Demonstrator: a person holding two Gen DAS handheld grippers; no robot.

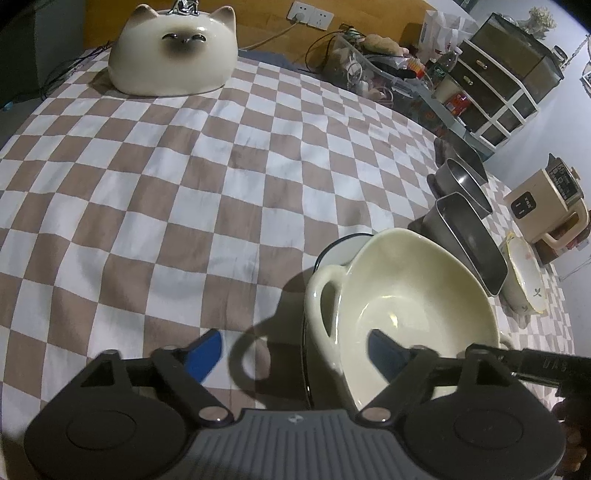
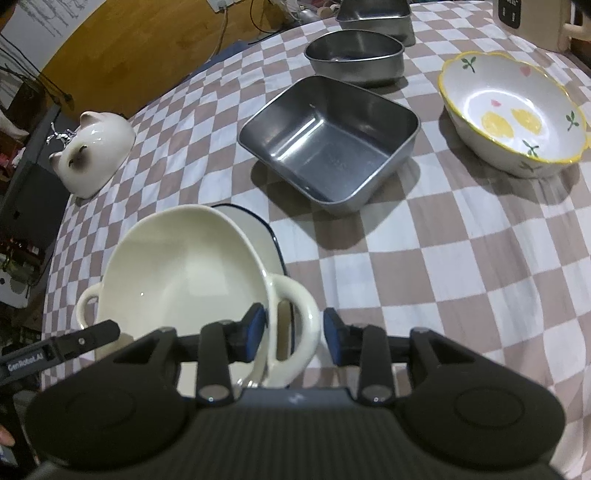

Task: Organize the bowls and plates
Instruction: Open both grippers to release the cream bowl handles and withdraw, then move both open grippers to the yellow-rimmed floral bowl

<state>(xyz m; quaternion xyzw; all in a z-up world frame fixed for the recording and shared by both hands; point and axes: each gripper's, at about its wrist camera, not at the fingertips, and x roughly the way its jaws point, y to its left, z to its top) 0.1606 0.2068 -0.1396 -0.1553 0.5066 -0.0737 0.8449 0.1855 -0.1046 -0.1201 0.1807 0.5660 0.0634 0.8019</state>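
A cream two-handled bowl [image 1: 402, 306] sits tilted on a white plate with a dark rim [image 1: 340, 249]; both also show in the right wrist view, bowl [image 2: 177, 273] and plate [image 2: 255, 229]. My left gripper [image 1: 295, 350] is open, one finger outside the bowl's left handle and one inside the bowl. My right gripper [image 2: 295, 332] is open around the bowl's right handle [image 2: 299, 325], pads not touching it. A square steel tray [image 2: 328, 140], a rounded steel bowl [image 2: 354, 55] and a lemon-patterned bowl [image 2: 513, 110] stand beyond.
A checkered cloth [image 1: 184, 184] covers the table. A ceramic cat-shaped dome [image 1: 173, 51] stands at the far left. Clutter, drawers [image 1: 495, 85] and a beige appliance [image 1: 546, 206] line the far and right edges. Another steel container [image 2: 373, 14] sits at the back.
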